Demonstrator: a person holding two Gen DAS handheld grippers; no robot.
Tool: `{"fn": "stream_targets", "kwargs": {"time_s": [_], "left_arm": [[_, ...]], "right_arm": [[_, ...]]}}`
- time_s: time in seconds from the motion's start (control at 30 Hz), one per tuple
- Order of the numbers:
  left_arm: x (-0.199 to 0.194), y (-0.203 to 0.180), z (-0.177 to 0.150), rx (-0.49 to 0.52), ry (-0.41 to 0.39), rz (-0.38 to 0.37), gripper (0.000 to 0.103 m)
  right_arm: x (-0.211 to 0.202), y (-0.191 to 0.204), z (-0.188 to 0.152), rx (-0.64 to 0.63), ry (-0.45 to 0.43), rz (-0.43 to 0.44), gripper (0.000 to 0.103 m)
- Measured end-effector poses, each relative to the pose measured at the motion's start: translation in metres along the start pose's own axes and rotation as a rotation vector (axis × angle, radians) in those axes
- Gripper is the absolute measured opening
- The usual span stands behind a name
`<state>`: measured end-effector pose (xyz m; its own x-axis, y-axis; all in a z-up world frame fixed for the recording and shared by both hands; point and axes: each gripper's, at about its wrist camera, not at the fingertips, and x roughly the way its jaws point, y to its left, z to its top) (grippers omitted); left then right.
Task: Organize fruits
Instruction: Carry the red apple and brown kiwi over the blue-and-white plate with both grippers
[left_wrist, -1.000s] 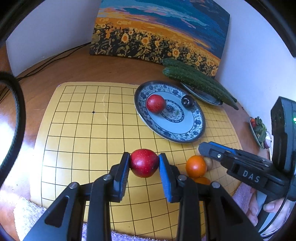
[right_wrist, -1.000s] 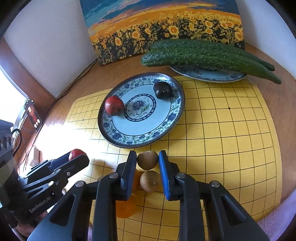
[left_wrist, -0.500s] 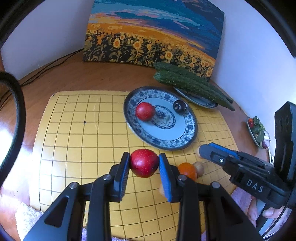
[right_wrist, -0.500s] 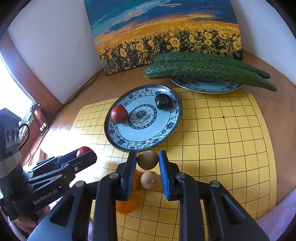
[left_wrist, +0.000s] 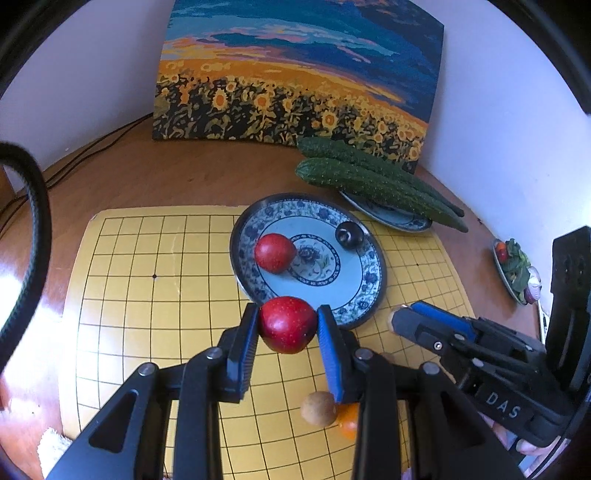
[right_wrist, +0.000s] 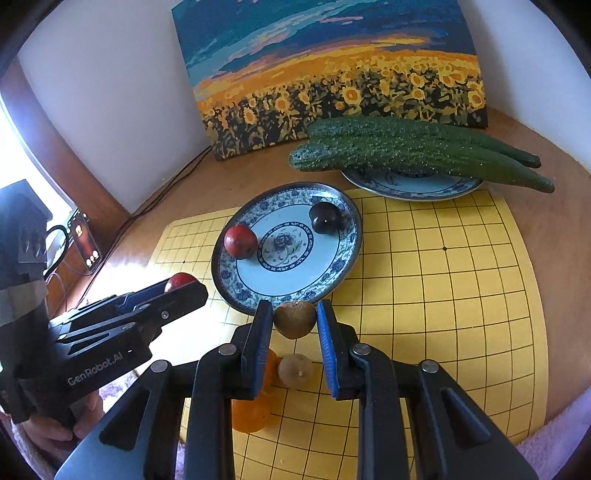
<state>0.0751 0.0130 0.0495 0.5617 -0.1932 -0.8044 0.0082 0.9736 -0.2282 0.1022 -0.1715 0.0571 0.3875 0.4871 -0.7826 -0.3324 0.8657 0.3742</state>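
A glossy red apple (left_wrist: 287, 325) is being gripped by the left tongs (left_wrist: 287, 326); a brown kiwi (right_wrist: 294, 319) is being pinched by the right tongs (right_wrist: 294, 320), near the plate's (right_wrist: 229, 273) front rim.

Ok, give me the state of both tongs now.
Left tongs: shut on the red apple.
Right tongs: shut on the kiwi.

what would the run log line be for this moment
left tool: shut on red apple | right tool: shut on kiwi | plate: one red fruit, one dark fruit
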Motion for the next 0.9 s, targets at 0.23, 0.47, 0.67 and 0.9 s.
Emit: {"fn": "stream_targets", "kwargs": {"time_s": [0.23, 0.47, 0.67, 0.9], "left_arm": [[0.01, -0.002, 0.007, 0.0, 0.008, 0.004, 0.033], [0.02, -0.003, 0.013, 0.002, 0.017, -0.012, 0.033], [0.031, -0.007, 0.017, 0.018, 0.031, -0.028, 0.033], [0.039, 0.001, 0.02, 0.001, 0.035, -0.016, 0.033]], "right_arm": [[0.002, -0.001, 0.004, -0.004, -0.007, 0.011, 0.026], [0.002, -0.004, 0.009, 0.012, -0.021, 0.017, 0.026], [-0.003, -0.006, 0.013, 0.01, -0.04, 0.007, 0.026], [0.008, -0.002, 0.021, -0.012, -0.032, 0.008, 0.026]]}}
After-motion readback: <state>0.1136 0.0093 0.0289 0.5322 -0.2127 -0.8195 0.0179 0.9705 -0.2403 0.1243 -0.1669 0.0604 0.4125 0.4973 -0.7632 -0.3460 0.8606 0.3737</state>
